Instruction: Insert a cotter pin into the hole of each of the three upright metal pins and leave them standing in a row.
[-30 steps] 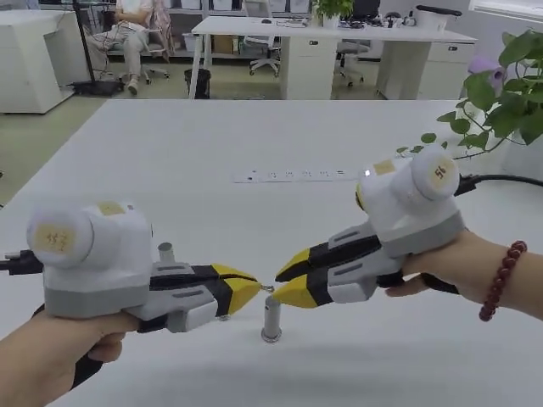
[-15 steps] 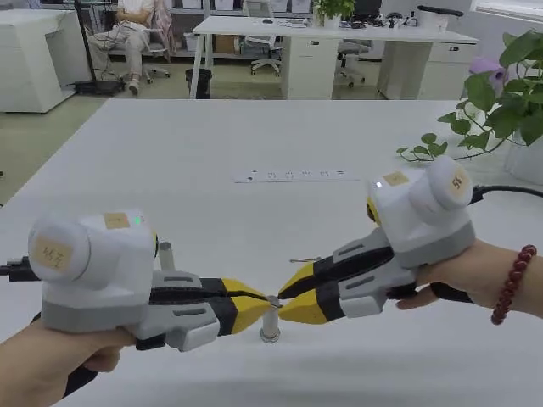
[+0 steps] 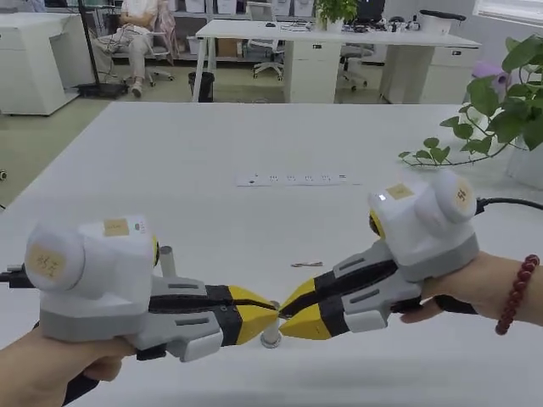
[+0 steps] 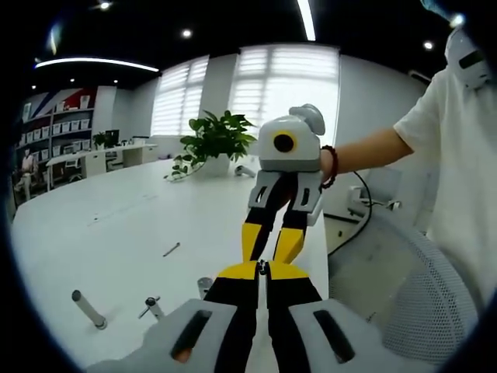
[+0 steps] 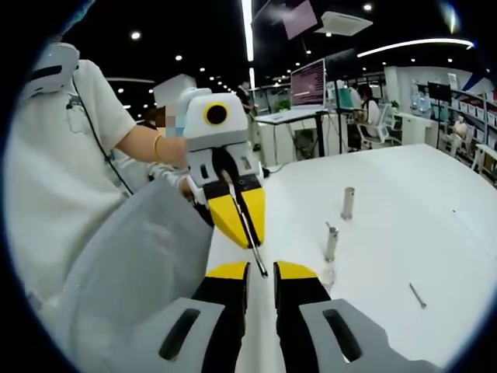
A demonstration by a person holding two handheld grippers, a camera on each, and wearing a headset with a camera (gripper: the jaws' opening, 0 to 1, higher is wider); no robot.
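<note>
Both grippers have dropped and drawn together since a second ago. Their yellow tips now nearly meet right above the metal pin (image 3: pixel 271 339), and its base peeks out beneath them. The left gripper (image 4: pixel 262 270) pinches a cotter pin (image 5: pixel 247 225), which pokes forward into the narrow gap of the right gripper (image 5: pixel 261 272), whose jaws are slightly parted. Beyond the left gripper's body stand a fitted metal pin (image 5: pixel 331 242), a cotter already through it, and a plain metal pin (image 5: pixel 348 202). A loose cotter pin (image 3: pixel 306 264) lies on the table just past the right gripper's jaws.
</note>
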